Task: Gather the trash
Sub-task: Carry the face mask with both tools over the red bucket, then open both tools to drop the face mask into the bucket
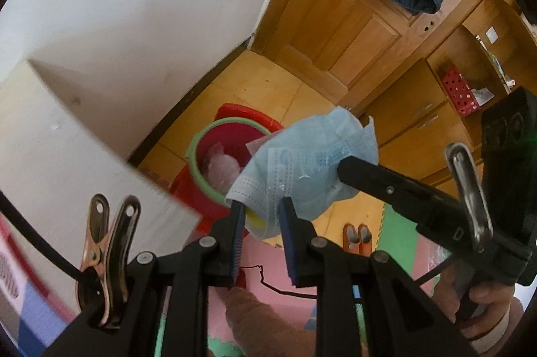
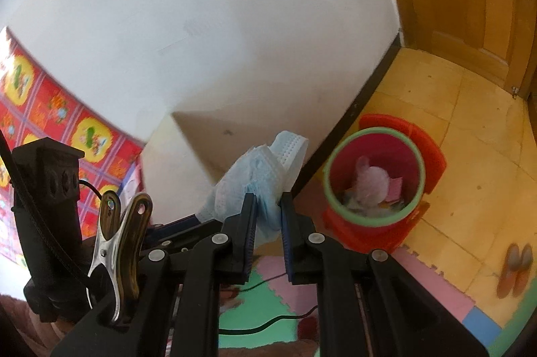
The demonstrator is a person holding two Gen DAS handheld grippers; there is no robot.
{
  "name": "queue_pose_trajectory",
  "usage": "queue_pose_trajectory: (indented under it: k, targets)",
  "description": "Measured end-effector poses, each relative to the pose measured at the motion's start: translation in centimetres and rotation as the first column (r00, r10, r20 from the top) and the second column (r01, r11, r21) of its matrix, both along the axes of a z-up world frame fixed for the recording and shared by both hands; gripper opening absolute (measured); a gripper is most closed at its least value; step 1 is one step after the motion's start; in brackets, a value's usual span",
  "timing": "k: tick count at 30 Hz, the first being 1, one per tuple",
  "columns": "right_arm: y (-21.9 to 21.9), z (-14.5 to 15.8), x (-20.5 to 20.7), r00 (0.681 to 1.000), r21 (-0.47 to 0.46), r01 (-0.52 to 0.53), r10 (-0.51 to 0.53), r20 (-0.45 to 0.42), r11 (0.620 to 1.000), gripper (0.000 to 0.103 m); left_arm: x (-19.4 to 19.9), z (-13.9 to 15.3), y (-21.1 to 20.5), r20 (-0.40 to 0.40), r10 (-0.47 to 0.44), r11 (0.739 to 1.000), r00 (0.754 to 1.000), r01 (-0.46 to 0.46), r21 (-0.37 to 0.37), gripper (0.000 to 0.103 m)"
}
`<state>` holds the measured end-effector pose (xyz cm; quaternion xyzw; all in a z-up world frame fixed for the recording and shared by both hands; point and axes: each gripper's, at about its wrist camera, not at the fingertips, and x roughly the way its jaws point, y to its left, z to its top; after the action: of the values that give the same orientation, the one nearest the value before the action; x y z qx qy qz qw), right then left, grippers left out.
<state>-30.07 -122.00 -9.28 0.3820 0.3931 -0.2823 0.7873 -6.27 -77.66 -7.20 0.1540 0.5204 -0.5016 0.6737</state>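
We are looking at an open-mouthed red bin with a green rim (image 2: 374, 175), its top unblocked but its bottom already filling with crumpled wrappers, and it is standing hard against the white wall (image 2: 218, 21) and its black skirting. A pale box corner (image 2: 174, 152) is jutting out beside it on the left, narrowing that side, while bare yellow floor tiles (image 2: 470, 128) are leaving room on the right up to the wooden door (image 1: 339, 31). A black cable (image 2: 268, 321) is trailing over the foam mats below, and small orange shoes (image 2: 515, 269) are sitting well clear.
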Motion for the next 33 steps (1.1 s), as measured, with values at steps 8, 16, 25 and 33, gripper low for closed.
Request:
queue_pose_trajectory:
  k: [8,16,25,33]
  targets:
    - [-6.2,-1.9,-2.1,1.000,0.029,0.018,-0.018,-0.025,0.999,0.016,-0.7,-2.2,-6.1,0.016,-0.009,1.000,1.000,0.009,0.019,0.021]
    - [-10.2,-4.3,-2.7,0.999,0.050,-0.002,0.004,-0.046,0.999,0.016,-0.6,-5.0,-10.1,0.006,0.020,0.998,1.000,-0.020,0.059,0.021]
    - [-13.1,-7.5,-2.2,0.997,0.092,-0.009,0.016,-0.071,0.996,0.016,0.6,-8.3,-12.4,-0.004,0.056,0.993,0.998,-0.055,0.107,0.021]
    - [-14.7,-9.7,-1.5,0.994,0.131,-0.030,0.044,-0.097,0.991,0.016,1.0,-10.1,-13.6,0.000,0.078,0.986,0.997,-0.077,0.145,0.022]
